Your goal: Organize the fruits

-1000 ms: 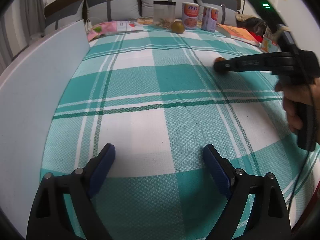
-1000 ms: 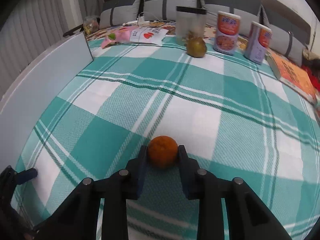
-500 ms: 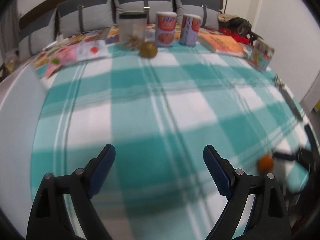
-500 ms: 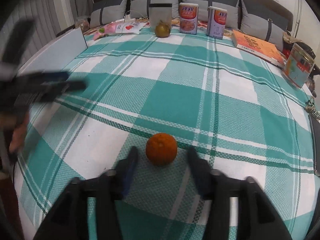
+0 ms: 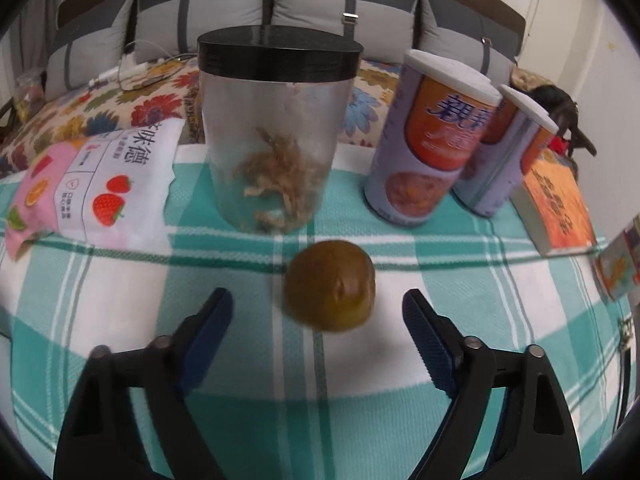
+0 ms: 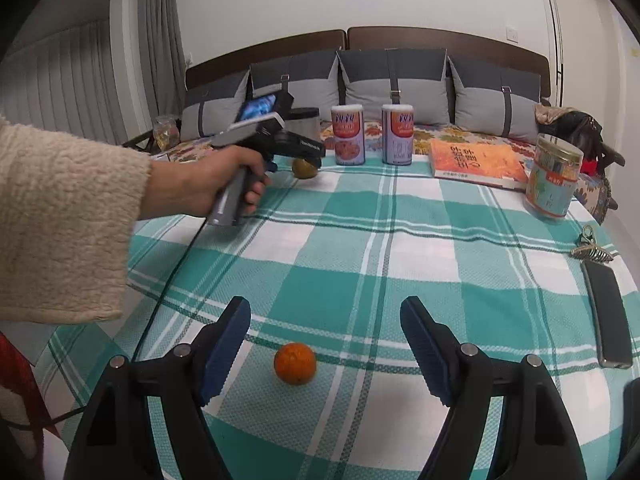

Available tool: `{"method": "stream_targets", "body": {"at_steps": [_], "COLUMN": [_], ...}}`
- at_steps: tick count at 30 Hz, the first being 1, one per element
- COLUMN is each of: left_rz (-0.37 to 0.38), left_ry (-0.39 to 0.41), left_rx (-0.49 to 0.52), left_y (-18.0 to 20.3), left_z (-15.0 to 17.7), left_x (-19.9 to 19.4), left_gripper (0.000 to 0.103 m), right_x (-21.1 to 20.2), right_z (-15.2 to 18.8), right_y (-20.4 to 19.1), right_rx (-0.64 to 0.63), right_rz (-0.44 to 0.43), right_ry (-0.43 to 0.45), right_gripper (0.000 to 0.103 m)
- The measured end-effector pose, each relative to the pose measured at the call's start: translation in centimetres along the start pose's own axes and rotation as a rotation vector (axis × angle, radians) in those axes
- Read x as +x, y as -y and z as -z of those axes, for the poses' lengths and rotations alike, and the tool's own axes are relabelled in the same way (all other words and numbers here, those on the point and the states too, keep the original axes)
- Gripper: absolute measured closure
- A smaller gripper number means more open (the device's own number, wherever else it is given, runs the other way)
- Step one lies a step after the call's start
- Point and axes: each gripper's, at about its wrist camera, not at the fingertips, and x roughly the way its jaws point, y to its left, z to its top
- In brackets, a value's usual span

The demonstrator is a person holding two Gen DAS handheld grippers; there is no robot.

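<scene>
- teal-and-white checked bedspread (image 6: 400, 264) covers a bed that fills both views, with grey cushions (image 6: 392, 80) against a dark headboard at the far end.
- nearest in the right wrist view, the right gripper (image 6: 325, 340) has its jaws spread wide and holds nothing.
- the orange (image 6: 295, 362) sits on the cloth between and just ahead of those blue fingers (image 6: 226, 344), touching neither.
- a dark phone (image 6: 608, 316) lies flat near the bed's right edge, with a metal clip (image 6: 592, 250) just beyond it.
- farther up on the left, a hand (image 6: 212, 184) in a cream fleece sleeve grips the handle of the left gripper, which reaches toward the far row of things.
- in the left wrist view, the left gripper (image 5: 318, 320) is also wide open and empty.
- the brown-green fruit (image 5: 330, 286), a little blurred, lies on the cloth between the open fingers (image 5: 210, 332), slightly ahead of them; contact cannot be told.
- just behind it stands a clear jar with a black lid (image 5: 276, 132), dried pieces at its bottom.
- right of the jar stand two lilac cans (image 5: 432, 144), close together, and then an orange book (image 5: 556, 204).
- left of the jar lies a snack packet printed with strawberries (image 5: 104, 184).
</scene>
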Motion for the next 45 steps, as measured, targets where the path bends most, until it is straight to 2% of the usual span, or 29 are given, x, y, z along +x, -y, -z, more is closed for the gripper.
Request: {"method": "stream_targets", "body": {"at_steps": [1,2,5,7,9,12,16,20,23,27,30,35,38,40,42,45], "left_rz": [0.015,0.036,0.034,0.062,0.085,0.097,0.097,0.058,0.021,0.03,0.071,0.073,0.042,0.075,0.129,0.161], "left_ry": [0.008,0.016,0.068,0.057,0.044,0.007,-0.068,-0.122,-0.062,-0.032,-0.029,-0.044,-0.046,-0.028,-0.029,-0.092], "left_rx": [0.003,0.005,0.024,0.015,0.053,0.169,0.286,0.308,0.325,0.317,0.282,0.112,0.059,0.031,0.043,0.125], "left_y": [-0.1,-0.2,-0.3,-0.4,-0.4,-0.1,0.1,0.0,0.5,0.5,-0.2,-4.8,-7.1,-7.5,-6.5,-3.9], "left_z": [0.1,0.1,1.1,2.1,4.2,9.2,17.7,24.2,27.0,29.1,30.0,31.2,31.5,31.1,30.3,29.3], "left_x": [0.1,0.0,-1.8,-3.6,-6.7,-12.5,-18.9,-21.0,-22.6,-24.0,-24.9,-26.8,-27.5,-28.1,-28.1,-26.1], "left_gripper": [0.047,0.054,0.055,0.055,0.055,0.055,0.054,0.054,0.051,0.037,0.028,0.027,0.027,0.027,0.02,0.019], "right_x": [-0.1,-0.2,0.0,0.0,-0.2,-0.2,-0.4,-1.1,-1.9,-4.2,-5.6,-7.1,-7.2,-7.1,-7.0,-6.9], "right_z": [0.0,0.1,0.1,0.1,0.1,0.2,0.7,1.6,2.8,6.3,8.2,8.6,8.7,8.8,8.8,9.0], "right_y": [0.1,0.2,0.9,1.4,1.8,2.5,2.8,2.1,1.0,-0.6,-1.5,-2.6,-3.5,-4.0,-4.2,-4.3], "right_rx": [-0.002,-0.001,0.019,0.036,0.047,0.084,0.121,0.187,0.229,0.273,0.268,0.23,0.201,0.184,0.179,0.182], "right_rz": [-0.002,-0.003,-0.005,0.0,0.005,-0.001,0.004,-0.017,-0.026,-0.007,0.022,0.055,0.057,0.058,0.06,0.057], "right_ry": [0.003,0.002,-0.004,-0.003,0.003,0.004,-0.022,-0.088,-0.15,-0.206,-0.233,-0.215,-0.213,-0.212,-0.209,-0.206], "right_gripper": [0.026,0.026,0.026,0.026,0.026,0.026,0.026,0.026,0.026,0.026,0.026,0.026,0.026,0.026,0.026,0.026]}}
